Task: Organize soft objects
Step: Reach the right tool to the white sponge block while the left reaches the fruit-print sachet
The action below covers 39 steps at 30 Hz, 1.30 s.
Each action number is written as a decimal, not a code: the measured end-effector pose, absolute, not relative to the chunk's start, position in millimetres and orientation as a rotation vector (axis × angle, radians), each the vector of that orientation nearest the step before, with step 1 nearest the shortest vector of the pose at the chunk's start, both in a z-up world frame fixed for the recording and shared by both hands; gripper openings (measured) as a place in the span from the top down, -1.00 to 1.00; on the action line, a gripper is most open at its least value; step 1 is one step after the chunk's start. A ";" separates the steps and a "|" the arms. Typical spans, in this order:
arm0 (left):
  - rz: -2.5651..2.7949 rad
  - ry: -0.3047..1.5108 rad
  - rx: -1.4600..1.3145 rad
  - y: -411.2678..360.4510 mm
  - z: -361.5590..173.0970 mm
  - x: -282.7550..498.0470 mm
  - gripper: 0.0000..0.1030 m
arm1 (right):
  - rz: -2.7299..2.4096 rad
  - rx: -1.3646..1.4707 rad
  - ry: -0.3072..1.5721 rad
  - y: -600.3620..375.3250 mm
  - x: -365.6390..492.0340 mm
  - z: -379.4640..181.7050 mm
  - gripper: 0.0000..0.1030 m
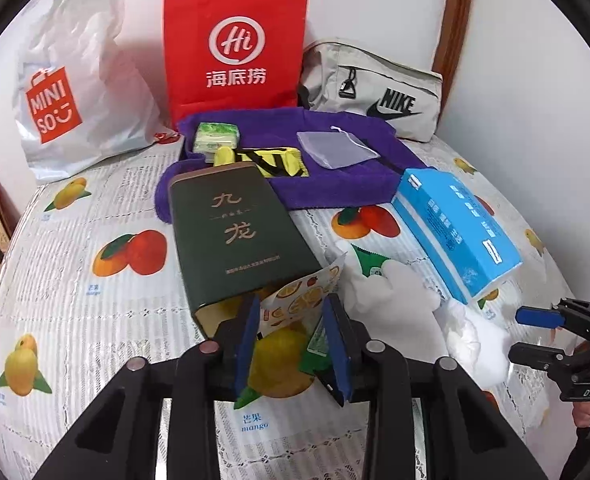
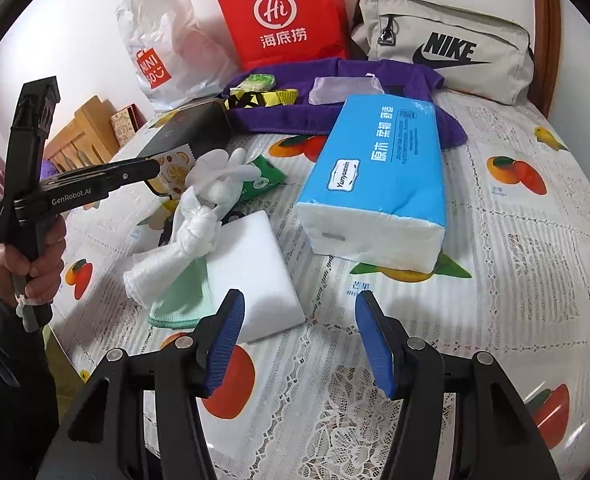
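Left gripper (image 1: 291,320) has its blue pads drawn in around a flat crinkly sachet printed with orange slices (image 1: 307,294), lying just beside the dark green rectangular tin (image 1: 235,236) near the table's front edge; whether the pads actually press it, cannot tell. Right gripper (image 2: 299,332) is spread and empty, hanging over the fruit-print plastic tablecloth (image 2: 515,240), its left pad beside the white foam block (image 2: 255,272).

To do this well: pinch the sachet mid-body, lift straight up, avoid snagging the tin. The knotted white plastic bag (image 2: 199,220), mint cloth (image 2: 183,300) and soft blue tissue pack (image 2: 383,168) will deform easily. The purple towel (image 1: 335,184) sits toward the back edge.
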<state>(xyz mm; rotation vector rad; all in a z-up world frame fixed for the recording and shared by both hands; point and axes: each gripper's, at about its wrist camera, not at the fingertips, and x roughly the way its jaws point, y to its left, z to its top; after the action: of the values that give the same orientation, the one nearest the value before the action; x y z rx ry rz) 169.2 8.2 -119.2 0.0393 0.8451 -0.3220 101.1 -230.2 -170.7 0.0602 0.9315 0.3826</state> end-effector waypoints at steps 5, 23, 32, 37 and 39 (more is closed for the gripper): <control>-0.371 0.872 0.098 0.3 -123.3 162.5 0.83 | 0.382 0.067 0.942 -230.2 101.2 -174.0 -0.11; -0.323 0.837 0.190 -3.2 -123.1 159.7 0.46 | 0.372 0.067 0.951 -235.5 99.5 -177.2 -0.11; -0.380 0.830 0.205 -15.4 -124.2 168.3 0.48 | 0.380 0.067 0.957 -233.2 101.3 -179.1 -0.11; -0.455 0.847 0.197 -20.4 -125.9 160.1 0.50 | 0.379 0.071 0.958 -235.6 101.2 -179.8 -0.11; -0.437 0.836 0.219 -23.2 -125.2 160.5 0.50 | 0.381 0.078 0.960 -236.2 102.3 -180.4 -0.11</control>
<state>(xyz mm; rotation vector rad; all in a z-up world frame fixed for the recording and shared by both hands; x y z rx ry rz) 160.5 -23.2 -125.2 0.2192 0.8361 -0.4367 102.3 -236.2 -180.4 0.0778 0.9597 0.3811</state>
